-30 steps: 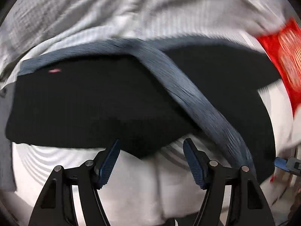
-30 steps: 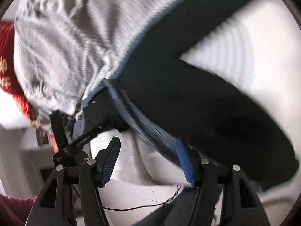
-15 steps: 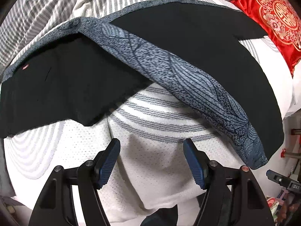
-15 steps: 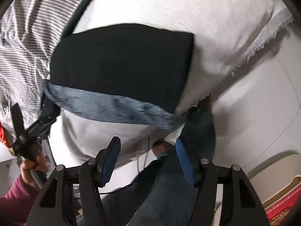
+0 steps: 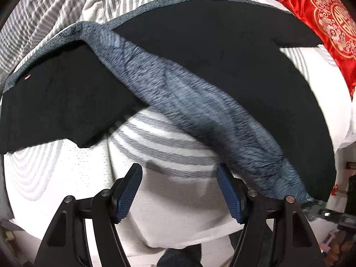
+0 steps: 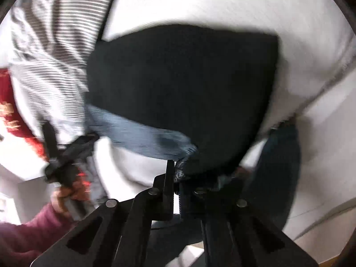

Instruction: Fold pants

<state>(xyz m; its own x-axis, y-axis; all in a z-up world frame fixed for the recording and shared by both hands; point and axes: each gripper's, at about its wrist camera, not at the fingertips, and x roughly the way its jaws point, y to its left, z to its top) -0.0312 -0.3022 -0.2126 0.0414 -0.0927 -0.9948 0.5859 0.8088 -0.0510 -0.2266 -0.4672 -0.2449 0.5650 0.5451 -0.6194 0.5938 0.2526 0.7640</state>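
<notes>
Pants [image 5: 222, 66] spread across bed [image 5: 178, 211], legs apart, blue hem near front edge; not yet folded. My right gripper [image 6: 175, 178] pressed together, pinching hem corner. My left gripper [image 5: 180, 191] fingers spread, holding nothing. All folds left, I judge.

Black pants [image 5: 222, 51], blue-grey patterned side band [image 5: 200, 111].

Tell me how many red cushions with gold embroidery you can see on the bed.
1. The red cushion lies at the far right of the bed in the left wrist view, just beyond the pants; the right wrist view shows it blurred at its left edge. Others may be hidden.
</notes>
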